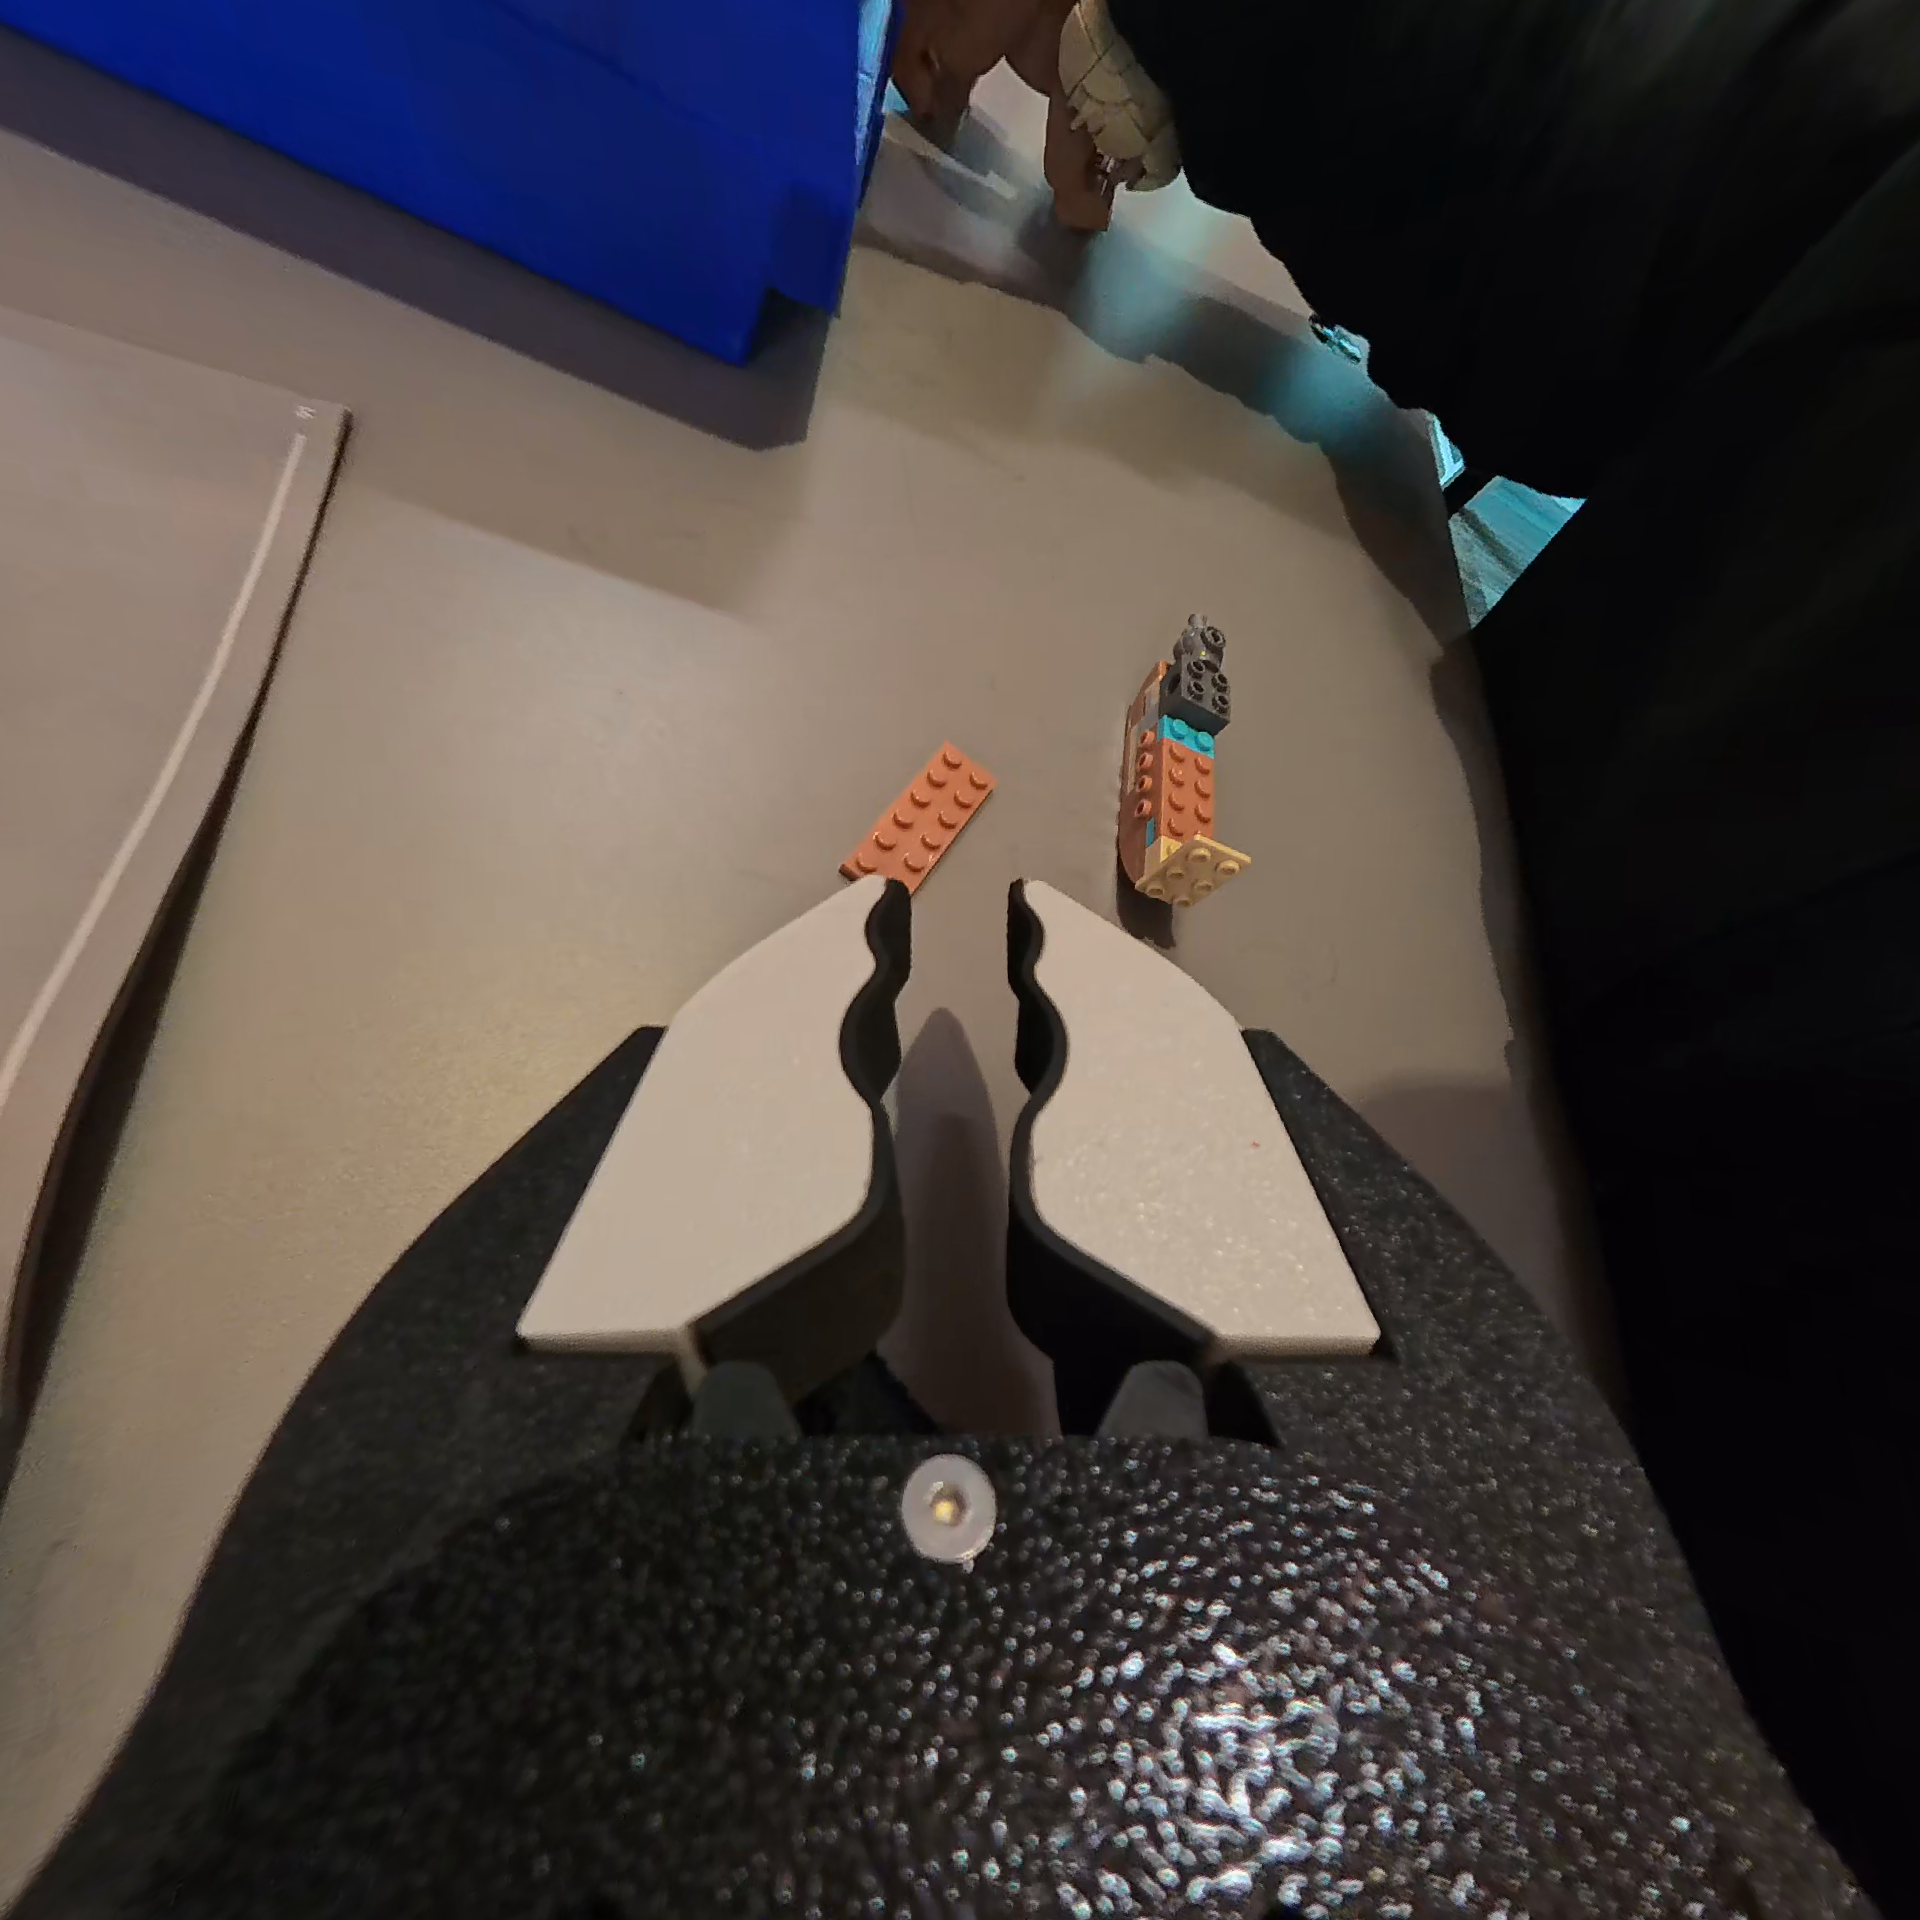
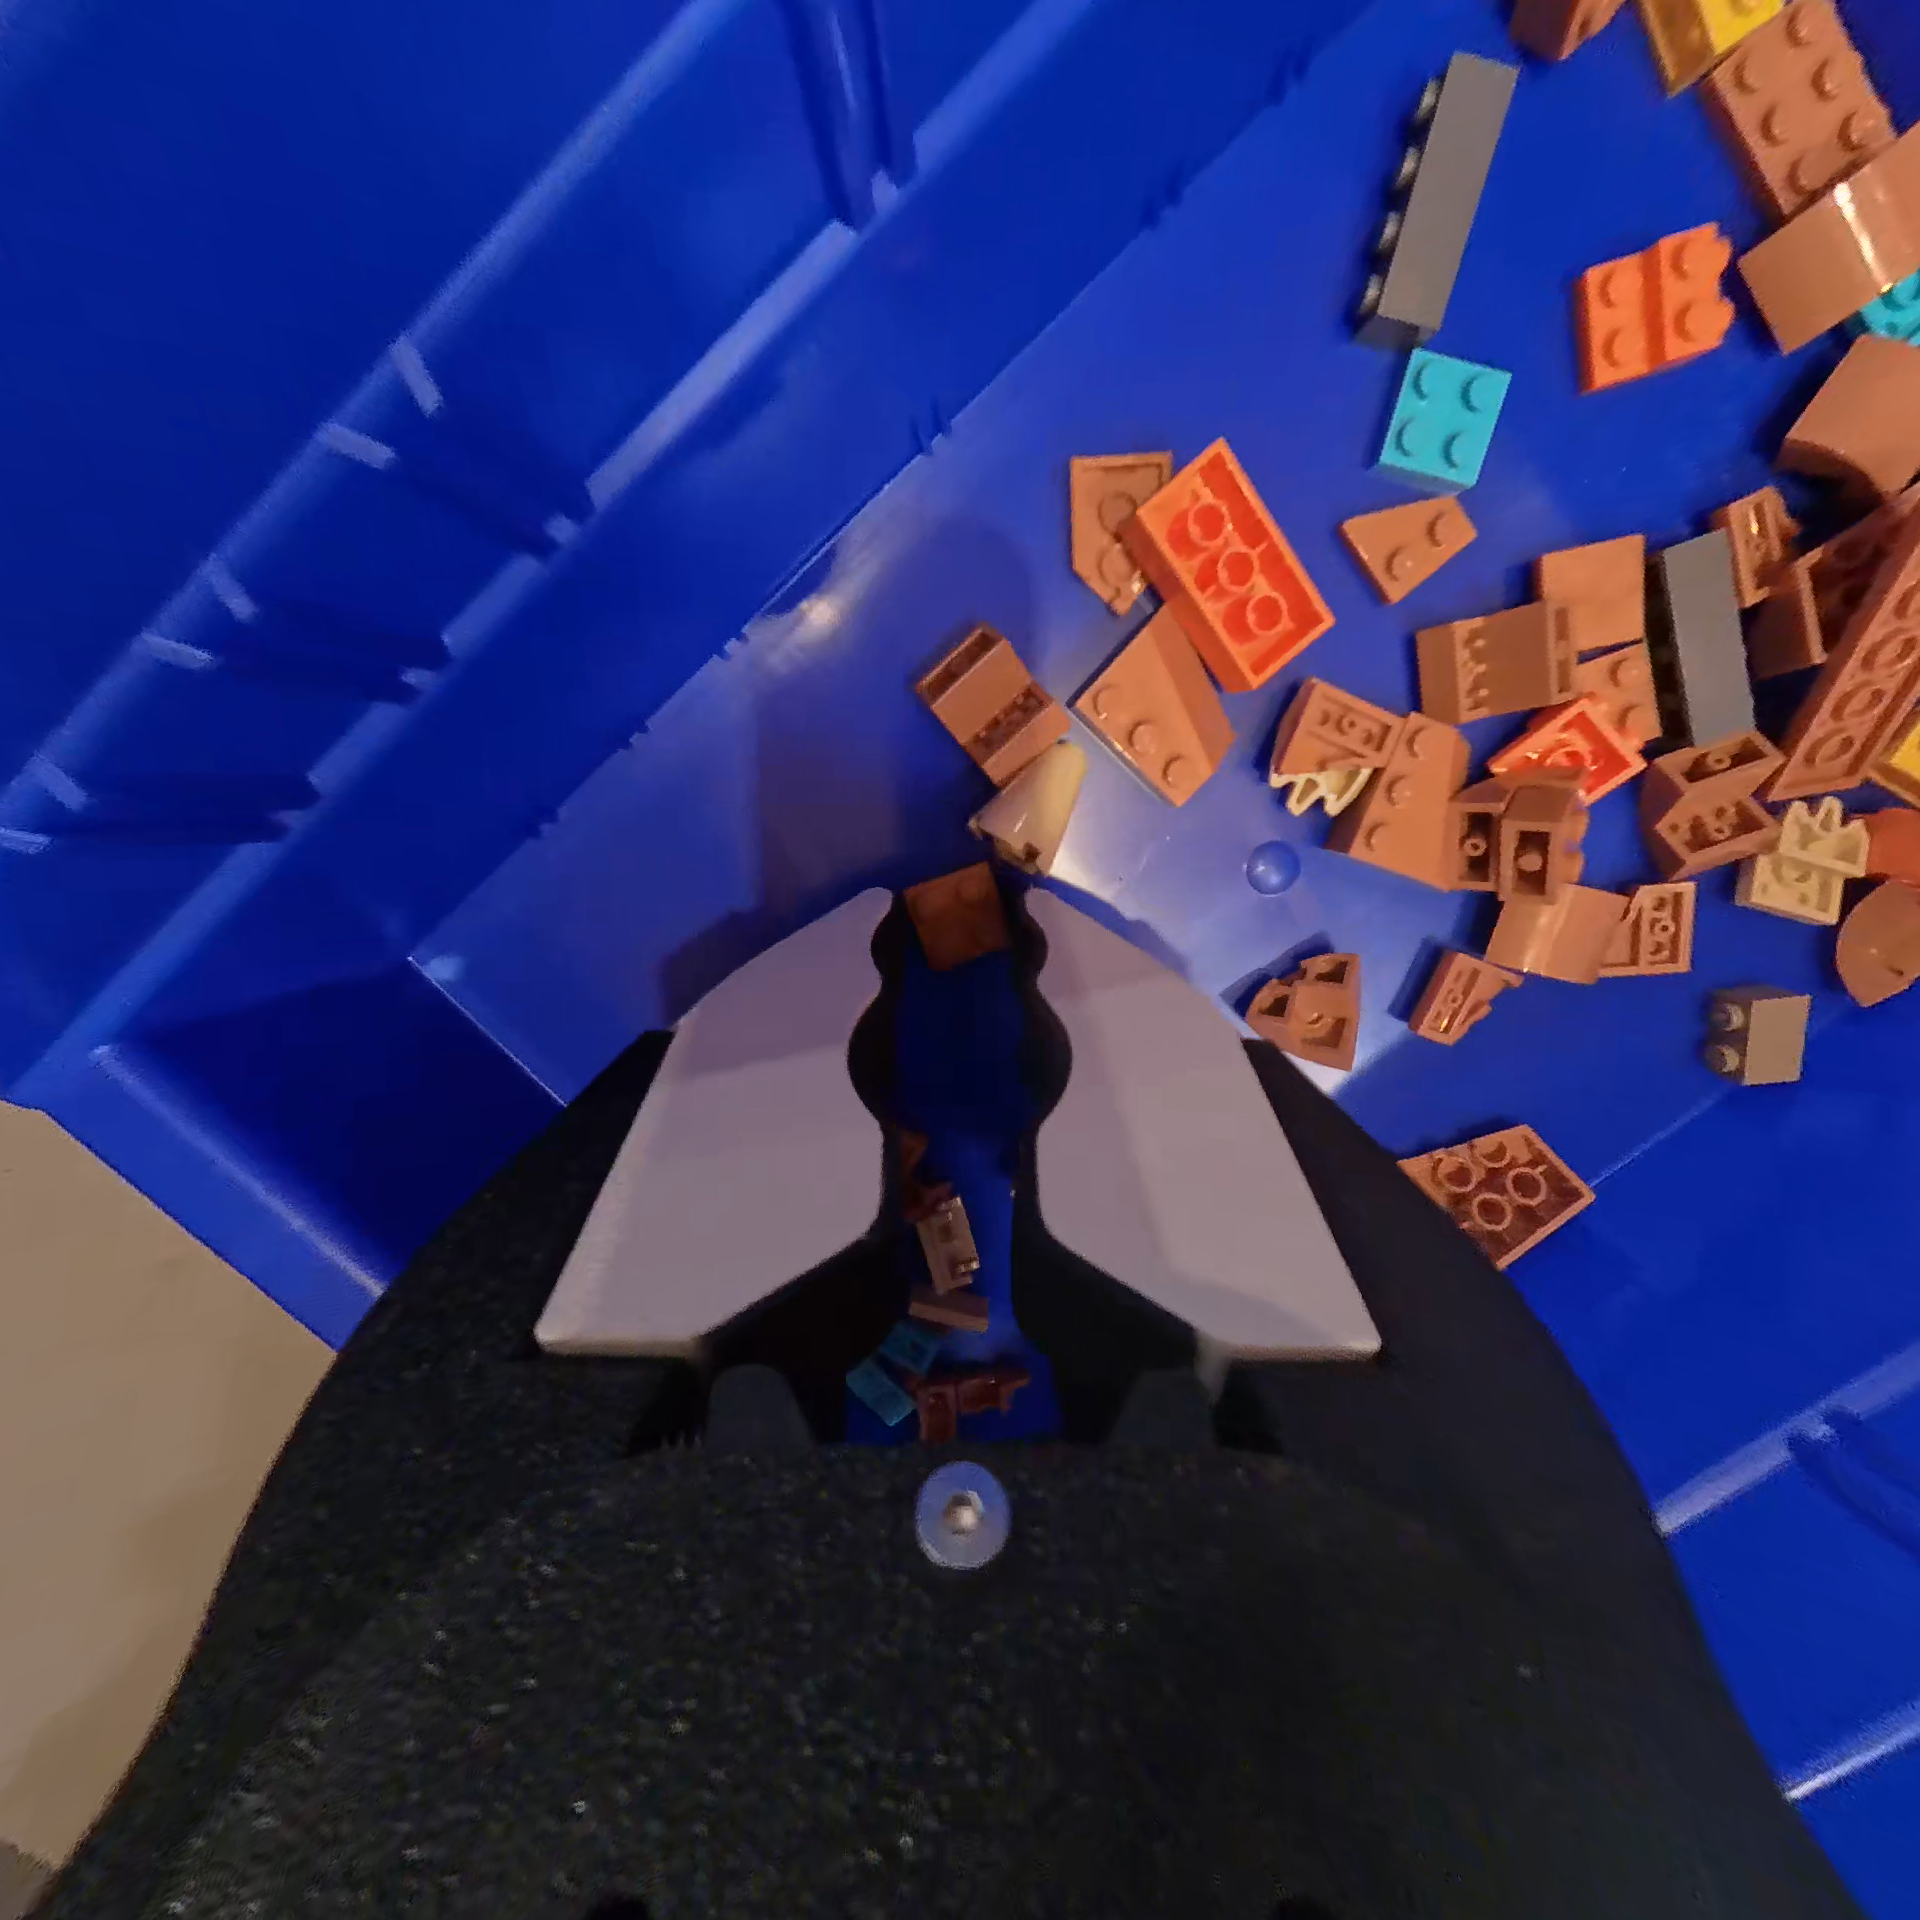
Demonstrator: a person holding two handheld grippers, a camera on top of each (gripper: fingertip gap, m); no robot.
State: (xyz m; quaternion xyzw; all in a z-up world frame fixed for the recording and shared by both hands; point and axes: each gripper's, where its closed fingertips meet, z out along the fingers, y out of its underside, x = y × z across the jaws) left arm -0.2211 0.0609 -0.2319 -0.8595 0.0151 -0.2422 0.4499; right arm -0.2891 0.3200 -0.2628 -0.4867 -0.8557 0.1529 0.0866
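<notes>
My left gripper [image 1: 958, 894] hovers over the grey table [image 1: 520, 727] with its fingers apart and nothing between them. An orange studded plate [image 1: 920, 816] lies flat just ahead of its left fingertip. A small brick model [image 1: 1179, 774] of orange, turquoise, dark grey and tan pieces lies ahead to the right. My right gripper [image 2: 958, 904] is inside the blue bin [image 2: 520, 520]. Its fingertips are shut on a small brown brick [image 2: 956, 920]. A cream cone-shaped piece [image 2: 1029, 805] lies just beyond it.
Several loose bricks fill the bin's right side, mostly brown, with an orange brick [image 2: 1231, 566], a turquoise one [image 2: 1444, 416] and a long grey one [image 2: 1439, 197]. In the left wrist view the blue bin [image 1: 520, 135] stands at the back, a grey board [image 1: 125, 623] on the left, a person's dark clothing [image 1: 1714, 520] on the right. Spacing between my two grippers at the tips: around 25 cm. The orange studded plate [image 1: 920, 816] sits 4 cm or so from the ends of my left fingers.
</notes>
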